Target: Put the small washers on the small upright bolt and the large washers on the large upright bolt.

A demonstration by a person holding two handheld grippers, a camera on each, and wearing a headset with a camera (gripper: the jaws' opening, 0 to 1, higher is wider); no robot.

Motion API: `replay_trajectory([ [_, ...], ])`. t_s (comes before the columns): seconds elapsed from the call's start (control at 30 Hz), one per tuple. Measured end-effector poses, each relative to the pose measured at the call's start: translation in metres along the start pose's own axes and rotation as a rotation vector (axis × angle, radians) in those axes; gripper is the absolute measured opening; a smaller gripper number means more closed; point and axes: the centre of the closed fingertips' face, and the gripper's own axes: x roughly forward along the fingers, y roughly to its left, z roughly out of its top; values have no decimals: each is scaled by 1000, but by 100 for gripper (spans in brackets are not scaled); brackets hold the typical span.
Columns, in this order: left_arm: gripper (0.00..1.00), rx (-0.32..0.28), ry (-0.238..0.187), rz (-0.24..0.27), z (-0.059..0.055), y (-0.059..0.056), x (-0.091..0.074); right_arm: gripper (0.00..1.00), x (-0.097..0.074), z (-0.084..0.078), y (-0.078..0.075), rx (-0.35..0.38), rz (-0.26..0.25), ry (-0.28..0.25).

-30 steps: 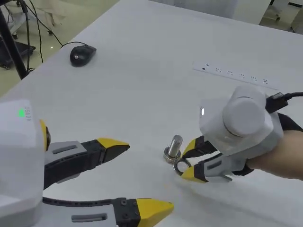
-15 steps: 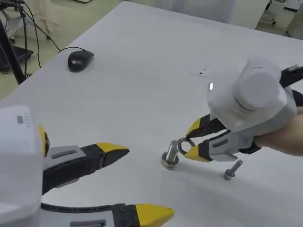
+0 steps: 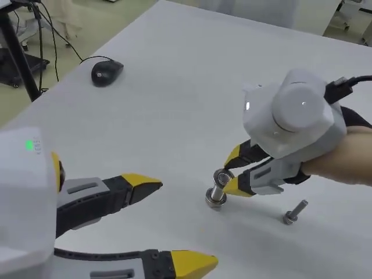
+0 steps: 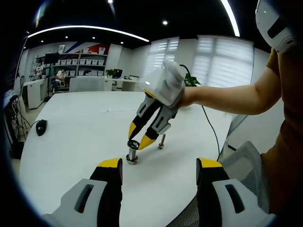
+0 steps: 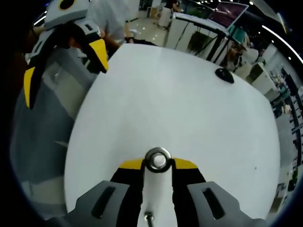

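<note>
A large washer (image 3: 221,176) is gripped in the jaws of the right gripper (image 3: 226,178) at the top of the large upright bolt (image 3: 215,195) on the counter (image 3: 174,87). The left gripper (image 3: 187,224) is held open, near left.

1. I can read no word, number or brand name anywhere in these views.
2. Head view: the black mouse (image 3: 107,72), far left on the white table (image 3: 186,110), has a faint pale mark on its back. It is too small for me to read.
3. Left gripper view: a red and blue band (image 4: 71,48) runs along the far wall. Any lettering on it is blurred.
</note>
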Motion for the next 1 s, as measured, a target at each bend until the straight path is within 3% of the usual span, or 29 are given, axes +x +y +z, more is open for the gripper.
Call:
replay_trajectory([
  [0.4, 62, -9, 0, 3, -2, 1, 0, 22, 19, -7, 1, -3, 19, 21],
  [1.0, 62, -23, 7, 15, -5, 8, 0, 23, 46, -21, 3, 51, 49, 27],
])
